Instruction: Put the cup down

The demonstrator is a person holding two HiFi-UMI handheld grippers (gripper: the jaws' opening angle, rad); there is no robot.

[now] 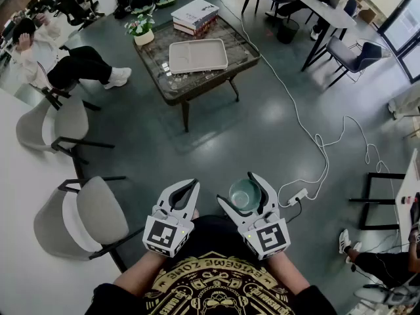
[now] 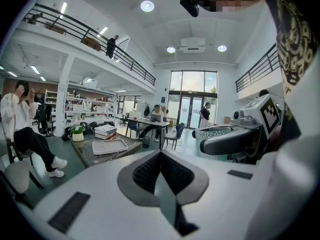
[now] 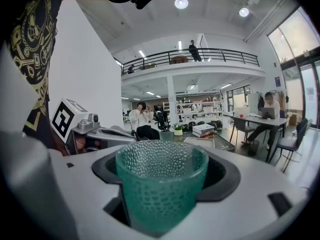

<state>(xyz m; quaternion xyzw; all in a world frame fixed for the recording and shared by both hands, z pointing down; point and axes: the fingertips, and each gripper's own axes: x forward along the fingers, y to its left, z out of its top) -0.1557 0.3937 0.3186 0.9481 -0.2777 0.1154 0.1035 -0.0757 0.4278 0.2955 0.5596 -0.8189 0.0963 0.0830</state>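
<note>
Two grippers are held well short of the low table [image 1: 197, 85]: right gripper [image 1: 241, 190] clamped on a teal dimpled cup [image 1: 245, 195]; left gripper [image 1: 194, 184] closed, apparently empty.

I see the cup [image 3: 161, 184] as translucent teal glass with a pebbled, bumpy skin. The left gripper [image 2: 161, 159] has a matt grey plastic shell, and its pads [image 2: 145, 173] look black and ribbed. The floor [image 1: 197, 143] is smooth with a dull sheen.
</note>
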